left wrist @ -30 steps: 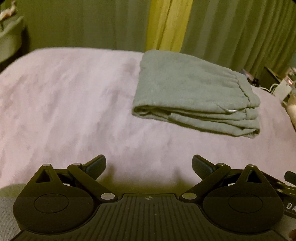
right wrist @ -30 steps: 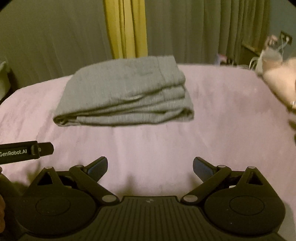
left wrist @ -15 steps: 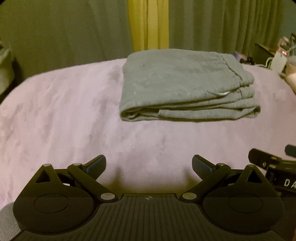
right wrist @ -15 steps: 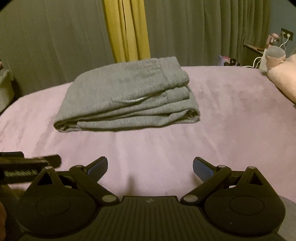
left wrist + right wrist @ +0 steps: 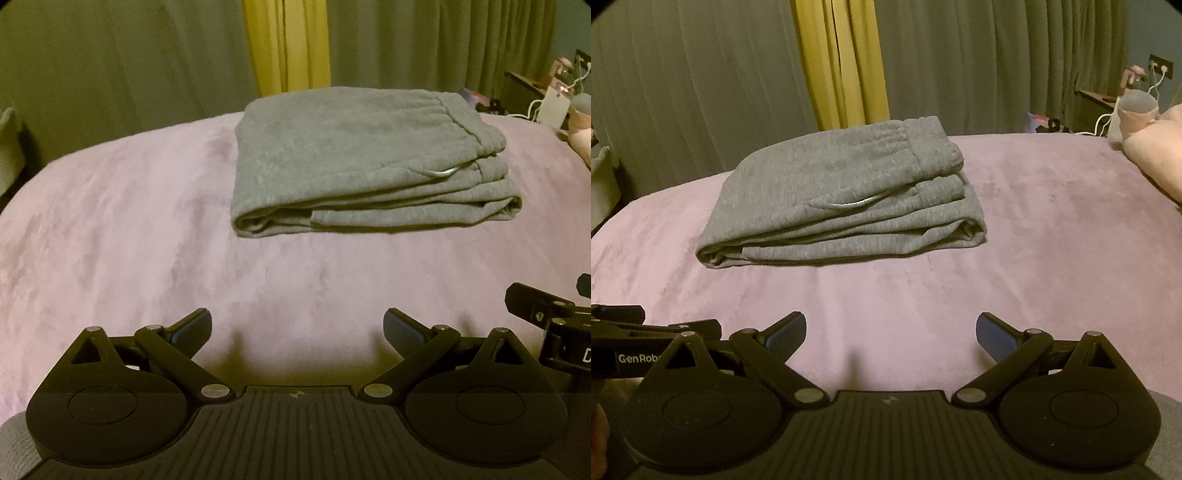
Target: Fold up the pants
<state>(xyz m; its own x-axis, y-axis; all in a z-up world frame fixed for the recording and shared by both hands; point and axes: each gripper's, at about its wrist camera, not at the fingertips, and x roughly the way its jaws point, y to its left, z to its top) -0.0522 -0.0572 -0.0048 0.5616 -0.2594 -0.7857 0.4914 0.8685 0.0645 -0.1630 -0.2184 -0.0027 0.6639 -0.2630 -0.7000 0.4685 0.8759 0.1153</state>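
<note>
Grey pants [image 5: 354, 162] lie folded on the bed [image 5: 110, 229]. I hold both grippers, left gripper [image 5: 297, 334], right gripper [image 5: 891, 334], wide open, empty, well clear; best leave it undisturbed.

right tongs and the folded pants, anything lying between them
Nothing: only bare purple blanket lies between the open right tongs and the folded grey sweatpants, shown in the right wrist view.

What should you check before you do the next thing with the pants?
1. Pants folded into a compact stack: ok.
2. Pants lie flat on the blanket: ok.
3. Left gripper open, holding nothing: ok.
4. Right gripper open, holding nothing: ok.
5. Both grippers clear of the pants: ok.
6. Layers inside the fold smooth: cannot tell.
</note>
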